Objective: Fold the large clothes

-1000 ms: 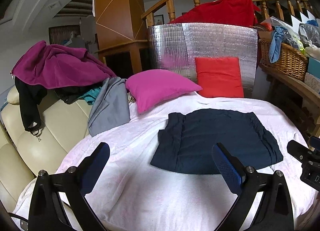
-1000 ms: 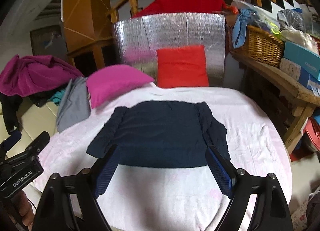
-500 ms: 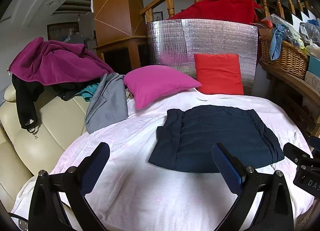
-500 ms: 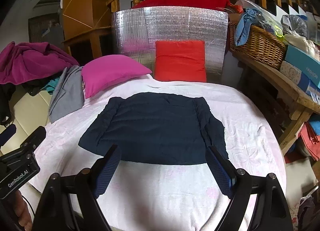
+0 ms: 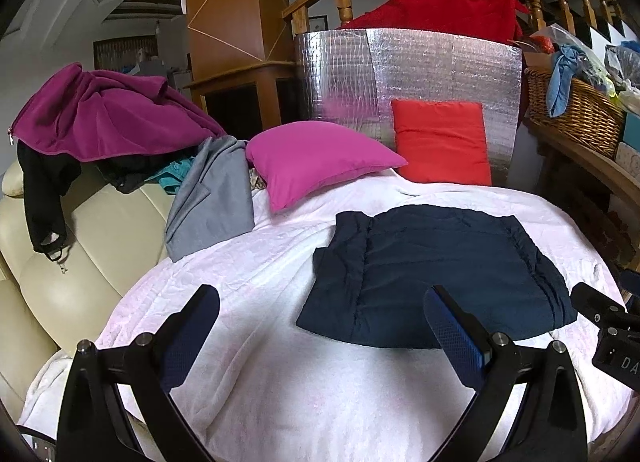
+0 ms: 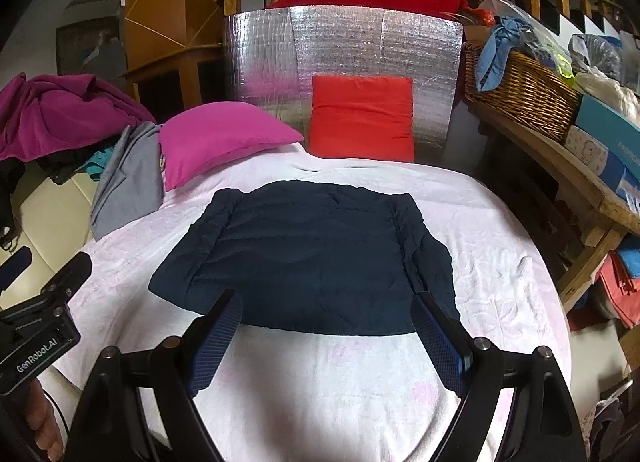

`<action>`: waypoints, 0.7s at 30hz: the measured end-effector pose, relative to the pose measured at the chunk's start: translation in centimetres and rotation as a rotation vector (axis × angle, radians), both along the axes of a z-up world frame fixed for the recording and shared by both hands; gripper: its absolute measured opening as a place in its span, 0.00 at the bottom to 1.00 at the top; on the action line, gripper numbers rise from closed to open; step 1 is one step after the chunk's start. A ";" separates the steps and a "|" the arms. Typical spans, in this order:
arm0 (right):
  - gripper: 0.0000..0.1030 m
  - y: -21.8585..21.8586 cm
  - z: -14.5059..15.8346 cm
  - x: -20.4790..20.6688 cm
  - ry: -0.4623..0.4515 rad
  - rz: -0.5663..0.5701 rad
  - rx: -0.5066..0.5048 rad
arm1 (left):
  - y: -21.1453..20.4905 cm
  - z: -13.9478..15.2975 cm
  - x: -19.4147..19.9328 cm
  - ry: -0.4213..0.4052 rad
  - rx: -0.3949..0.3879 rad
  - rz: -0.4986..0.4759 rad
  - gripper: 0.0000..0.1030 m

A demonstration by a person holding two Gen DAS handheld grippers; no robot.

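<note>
A dark navy garment [image 5: 436,274] [image 6: 312,262] lies flat on the white bed cover [image 5: 280,382] [image 6: 332,390], its sides folded inward. My left gripper [image 5: 322,308] hovers open above the cover, just short of the garment's near left edge, nothing between its fingers. My right gripper [image 6: 328,312] is open too, its fingertips over the garment's near hem without gripping it. The body of each gripper shows at the edge of the other's view.
A magenta pillow [image 5: 316,158] and a red pillow [image 5: 440,140] lean at the bed's far side before a silver foil panel [image 6: 340,50]. Grey and purple clothes [image 5: 100,114] lie heaped on the cream sofa at left. A wooden shelf with a wicker basket [image 6: 520,94] runs along the right.
Both grippers have dipped and come slightly closer to the bed, so the navy garment sits a little higher and larger in view. Jaws stay wide apart.
</note>
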State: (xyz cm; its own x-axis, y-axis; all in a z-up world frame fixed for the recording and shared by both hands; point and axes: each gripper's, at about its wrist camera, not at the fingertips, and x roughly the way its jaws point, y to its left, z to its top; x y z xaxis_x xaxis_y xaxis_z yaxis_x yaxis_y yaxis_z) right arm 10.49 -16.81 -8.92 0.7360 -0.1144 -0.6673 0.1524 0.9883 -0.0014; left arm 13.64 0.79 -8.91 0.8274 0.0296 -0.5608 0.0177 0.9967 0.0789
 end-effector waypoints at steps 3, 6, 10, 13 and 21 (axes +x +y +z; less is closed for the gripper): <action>0.86 0.2 -0.3 0.5 0.005 -0.002 -0.004 | 0.2 -0.4 0.7 0.007 0.004 0.003 0.99; 0.86 0.3 -0.8 1.3 0.019 0.000 -0.002 | 0.3 -0.7 1.2 0.011 0.005 0.006 0.99; 0.86 0.6 -1.6 2.4 0.029 0.011 -0.005 | 0.4 -1.4 2.2 0.022 0.010 0.009 0.99; 0.86 0.4 -2.4 3.3 0.027 0.024 0.002 | 0.5 -2.0 3.2 0.031 0.018 0.017 0.99; 0.86 -2.6 -4.6 6.2 0.050 0.007 0.050 | 0.9 -4.4 6.8 0.076 0.024 0.041 0.99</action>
State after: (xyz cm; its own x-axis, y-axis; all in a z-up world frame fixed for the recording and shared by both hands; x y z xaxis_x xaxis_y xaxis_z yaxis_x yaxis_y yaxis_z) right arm 16.67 -19.39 -13.55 0.7021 -0.0749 -0.7082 0.1462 0.9884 0.0404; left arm 20.40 1.64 -13.35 0.7802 0.0768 -0.6208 -0.0163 0.9946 0.1026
